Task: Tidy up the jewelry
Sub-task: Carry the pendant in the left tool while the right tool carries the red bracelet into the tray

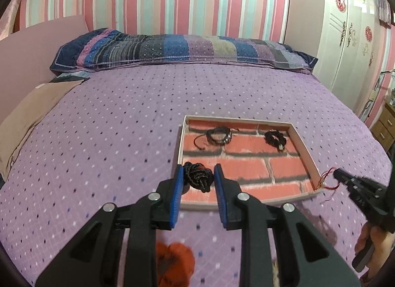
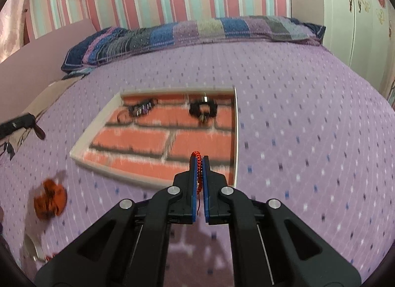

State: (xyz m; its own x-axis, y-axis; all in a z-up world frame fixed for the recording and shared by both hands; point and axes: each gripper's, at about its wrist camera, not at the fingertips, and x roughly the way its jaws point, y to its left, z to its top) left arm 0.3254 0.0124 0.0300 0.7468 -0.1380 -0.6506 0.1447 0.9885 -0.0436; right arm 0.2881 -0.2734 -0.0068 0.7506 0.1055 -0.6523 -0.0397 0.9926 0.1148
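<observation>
A shallow tray point(image 1: 303, 145) with a red brick-pattern floor lies on the bed; it also shows in the right wrist view point(image 2: 96, 124). A black leather bracelet point(image 1: 218, 135) and a black bead bracelet point(image 1: 275, 139) lie at its far side. My left gripper point(image 1: 198, 172) is open, its fingers on either side of a black braided cord bundle point(image 1: 198, 177) in the tray's near left corner. My right gripper point(image 2: 199, 161) is shut on a red braided bracelet point(image 2: 196, 155) over the tray's near right corner; its red strings point(image 1: 327, 176) show in the left wrist view.
The purple dotted bedspread point(image 1: 123, 114) covers the bed, with a striped pillow point(image 1: 182, 50) at the head. An orange fabric item point(image 2: 50, 199) lies on the bed near the tray. A tan cloth point(image 1: 27, 116) lies at the left edge. White wardrobe point(image 1: 350, 28) at the right.
</observation>
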